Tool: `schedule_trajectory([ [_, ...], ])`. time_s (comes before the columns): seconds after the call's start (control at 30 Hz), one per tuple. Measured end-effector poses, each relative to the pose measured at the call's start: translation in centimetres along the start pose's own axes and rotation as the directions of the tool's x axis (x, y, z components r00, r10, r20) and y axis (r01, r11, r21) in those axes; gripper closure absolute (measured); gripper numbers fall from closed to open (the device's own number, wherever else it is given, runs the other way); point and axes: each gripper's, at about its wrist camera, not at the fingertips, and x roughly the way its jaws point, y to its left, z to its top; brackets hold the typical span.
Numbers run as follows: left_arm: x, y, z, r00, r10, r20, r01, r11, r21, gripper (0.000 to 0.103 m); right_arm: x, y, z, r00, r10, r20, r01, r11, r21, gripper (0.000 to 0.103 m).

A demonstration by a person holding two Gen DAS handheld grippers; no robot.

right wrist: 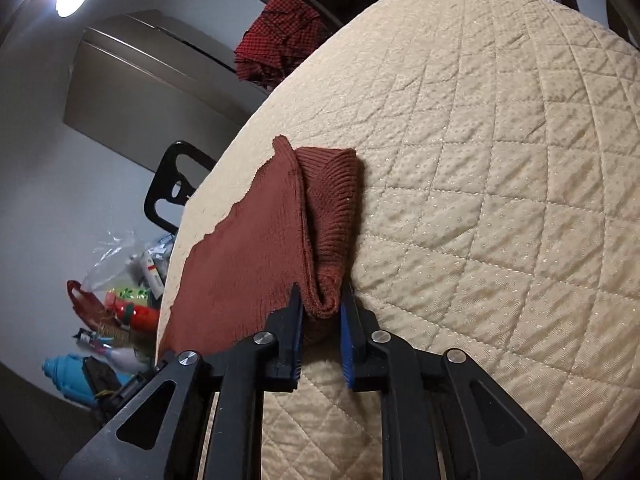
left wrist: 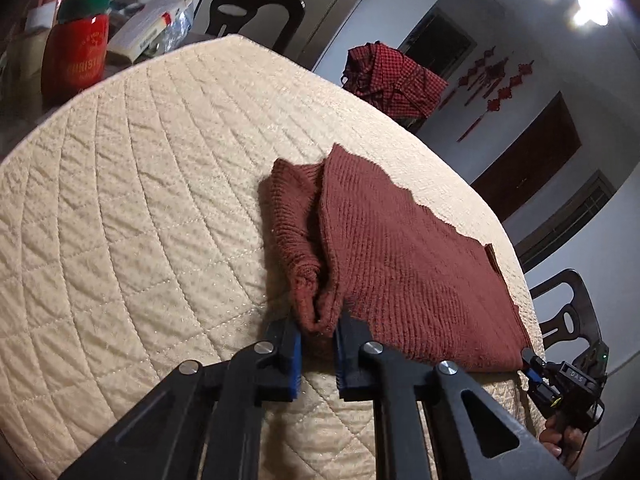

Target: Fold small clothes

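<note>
A rust-brown knitted garment (left wrist: 400, 256) lies on the cream quilted table cover (left wrist: 140, 208), partly folded, with a rolled edge along one side. My left gripper (left wrist: 318, 330) is shut on the near left corner of the garment, where the cloth bunches between the blue pads. My right gripper (right wrist: 322, 308) is shut on the opposite near corner of the same garment (right wrist: 248, 248), gripping a rolled fold. The right gripper also shows in the left wrist view (left wrist: 536, 368) at the garment's right corner.
A red checked cloth (left wrist: 394, 76) hangs over a chair at the far table edge. A red Christmas bottle (left wrist: 78, 52) and bags stand at the far left. Dark chairs (left wrist: 568, 312) stand around the table. Bags and bottles (right wrist: 120, 312) lie beside the table.
</note>
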Motion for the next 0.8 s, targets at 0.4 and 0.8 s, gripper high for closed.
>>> schedule_trajectory([
  [0.4, -4.9, 0.0, -3.4, 0.999, -0.021, -0.028, 0.022, 0.999, 0.035, 0.091, -5.7, -0.2, -3.1, 0.999, -0.024, -0.024, 0.023, 0.999, -0.049, 0.09],
  [0.8, -5.9, 0.6, -5.0, 0.999, -0.008, -0.046, 0.012, 0.997, 0.075, 0.084, -8.0, -0.4, -4.5, 0.998, -0.059, -0.021, 0.056, 0.991, -0.118, 0.086],
])
